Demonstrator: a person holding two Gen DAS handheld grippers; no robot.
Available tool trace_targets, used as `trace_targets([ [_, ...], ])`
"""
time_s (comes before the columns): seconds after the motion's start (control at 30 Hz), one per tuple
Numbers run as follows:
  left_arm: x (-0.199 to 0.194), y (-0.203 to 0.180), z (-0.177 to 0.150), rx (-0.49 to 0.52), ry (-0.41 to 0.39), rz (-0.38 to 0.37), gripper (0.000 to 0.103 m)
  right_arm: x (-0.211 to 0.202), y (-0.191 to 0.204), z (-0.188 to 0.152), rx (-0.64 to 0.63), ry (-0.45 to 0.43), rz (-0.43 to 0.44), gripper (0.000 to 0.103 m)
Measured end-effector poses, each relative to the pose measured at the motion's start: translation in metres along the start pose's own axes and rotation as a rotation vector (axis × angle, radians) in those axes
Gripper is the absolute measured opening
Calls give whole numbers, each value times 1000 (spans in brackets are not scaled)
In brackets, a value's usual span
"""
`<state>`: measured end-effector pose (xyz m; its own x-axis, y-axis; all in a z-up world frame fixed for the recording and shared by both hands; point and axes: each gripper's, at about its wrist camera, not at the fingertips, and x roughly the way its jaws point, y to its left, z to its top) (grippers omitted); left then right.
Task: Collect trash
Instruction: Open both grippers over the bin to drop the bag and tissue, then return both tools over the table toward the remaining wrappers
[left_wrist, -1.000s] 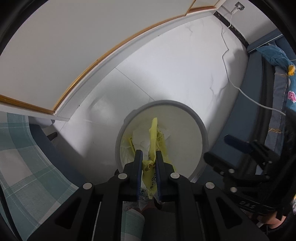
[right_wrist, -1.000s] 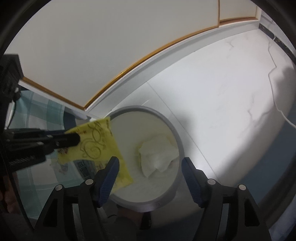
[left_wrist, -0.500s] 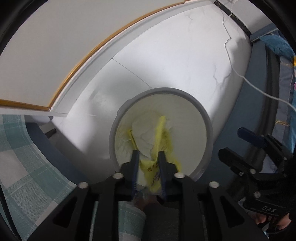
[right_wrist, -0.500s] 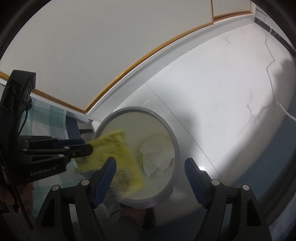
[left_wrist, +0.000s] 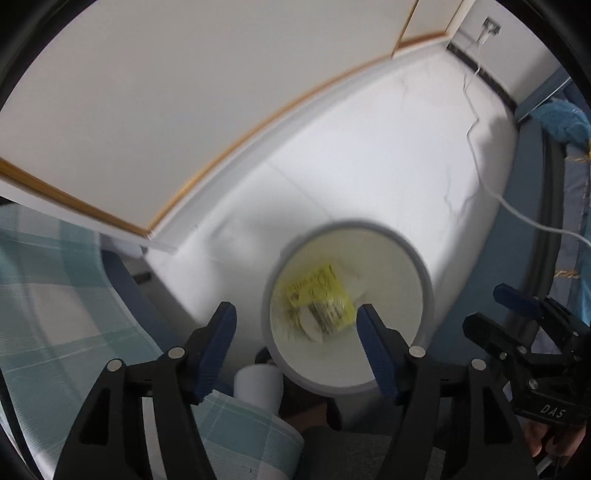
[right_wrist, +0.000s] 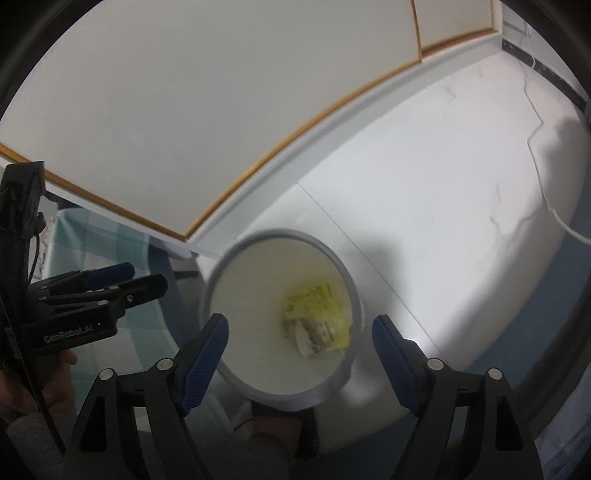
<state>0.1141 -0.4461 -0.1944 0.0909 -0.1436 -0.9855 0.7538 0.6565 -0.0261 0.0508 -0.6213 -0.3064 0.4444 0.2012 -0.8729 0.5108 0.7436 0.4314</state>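
The room is soft and a bit dim. The white floor (right_wrist: 443, 206) looks brightest, with a shiny glare spot near the bin (right_wrist: 280, 397) and a gray shadow far right. Both pictures are round and bend hard at the edges, with black corners. The yellow wrapper (left_wrist: 319, 299) and the bin rim look smeared and fuzzy.

The left gripper (right_wrist: 142, 282) body read "GenRobot.AI", the right gripper (left_wrist: 517, 310) read "DAS", and the yellow wrapper (left_wrist: 319, 299) (too blurred) gave nothing legible.
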Motion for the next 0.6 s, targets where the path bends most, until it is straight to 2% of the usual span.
trace_targets([
  [0.23,-49,7,-15,-56,-152,10,74,-35,17,-2,-34,-88,15,82],
  [0.47,-90,22,-35,-107,-261,33,74,-78,50,-4,-92,-201,30,84],
  [0.6,-122,39,-53,-144,-355,46,75,-108,75,-6,-138,-280,47,84],
])
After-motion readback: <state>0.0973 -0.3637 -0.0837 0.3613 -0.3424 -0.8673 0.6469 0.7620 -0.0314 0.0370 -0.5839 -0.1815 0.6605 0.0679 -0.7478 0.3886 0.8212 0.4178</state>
